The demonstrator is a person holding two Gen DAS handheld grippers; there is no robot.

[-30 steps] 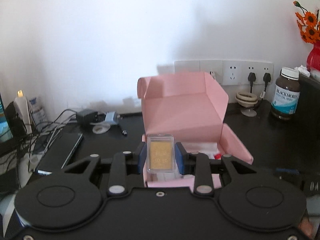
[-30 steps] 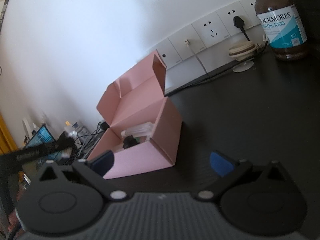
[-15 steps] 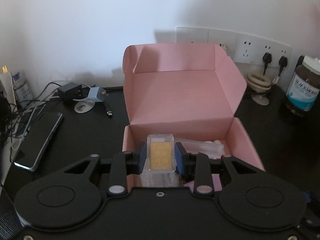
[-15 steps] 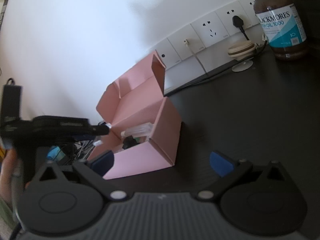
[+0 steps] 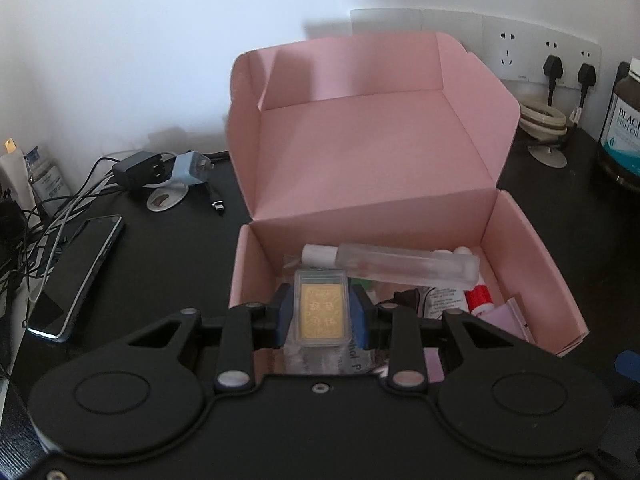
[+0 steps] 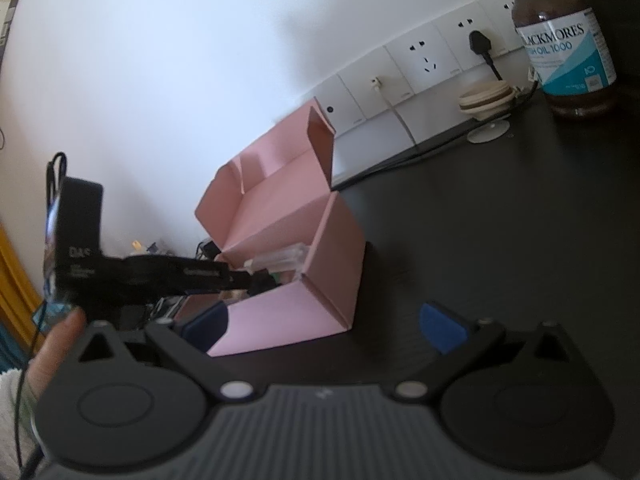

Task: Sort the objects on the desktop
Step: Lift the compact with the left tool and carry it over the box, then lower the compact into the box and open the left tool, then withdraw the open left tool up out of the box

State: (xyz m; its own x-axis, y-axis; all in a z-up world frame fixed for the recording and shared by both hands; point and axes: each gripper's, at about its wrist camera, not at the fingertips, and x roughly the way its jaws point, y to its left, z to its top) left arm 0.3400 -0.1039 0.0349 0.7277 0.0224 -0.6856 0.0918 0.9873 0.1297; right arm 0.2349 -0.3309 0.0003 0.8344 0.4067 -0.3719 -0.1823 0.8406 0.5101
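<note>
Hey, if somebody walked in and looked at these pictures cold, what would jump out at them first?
The open pink box in the middle of the dark desk, lid up against the wall, with a clear tube lying across its contents. Just in front, the left gripper is shut on a small clear case with a gold card, poised over the box. Off to the right stands a brown fish-oil bottle.

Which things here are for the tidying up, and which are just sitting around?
For the job:
- pink box
- gold card case, held in the left hand-held gripper
- clear tube in the box

Just lying about:
- phone
- chargers
- pill bottle
- wall sockets
</note>
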